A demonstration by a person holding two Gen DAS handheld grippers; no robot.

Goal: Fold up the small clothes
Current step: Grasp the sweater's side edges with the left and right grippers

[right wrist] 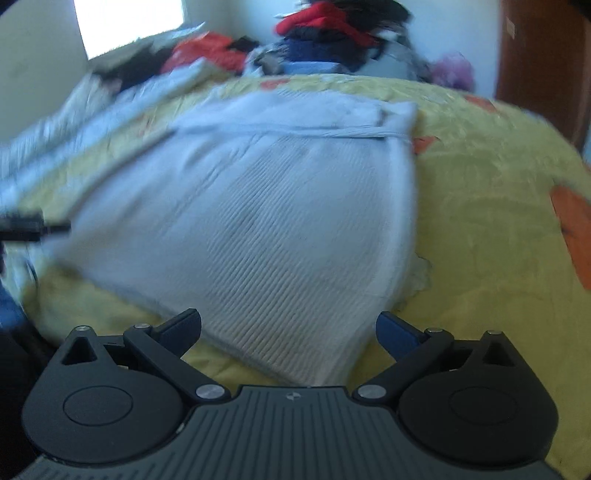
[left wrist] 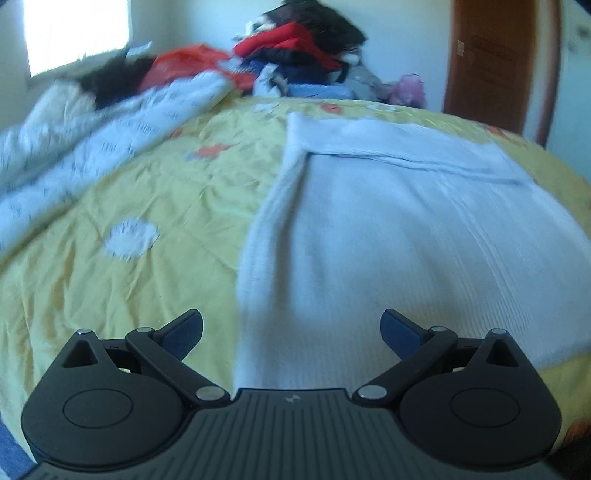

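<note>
A pale blue-white ribbed knit garment (left wrist: 388,229) lies flat on the yellow bedspread (left wrist: 129,295), with a fold across its far end. My left gripper (left wrist: 291,332) is open and empty, hovering over the garment's near left edge. In the right wrist view the same garment (right wrist: 266,229) lies ahead, its near corner between the fingers. My right gripper (right wrist: 288,332) is open and empty above that near right corner. The left gripper shows as a dark blurred shape at the left edge (right wrist: 22,225).
A pile of red, dark and blue clothes (left wrist: 303,48) sits at the far end of the bed. A rumpled white patterned quilt (left wrist: 92,140) lies along the left. A brown wooden door (left wrist: 495,62) stands at the far right, and a bright window (left wrist: 74,29) at the far left.
</note>
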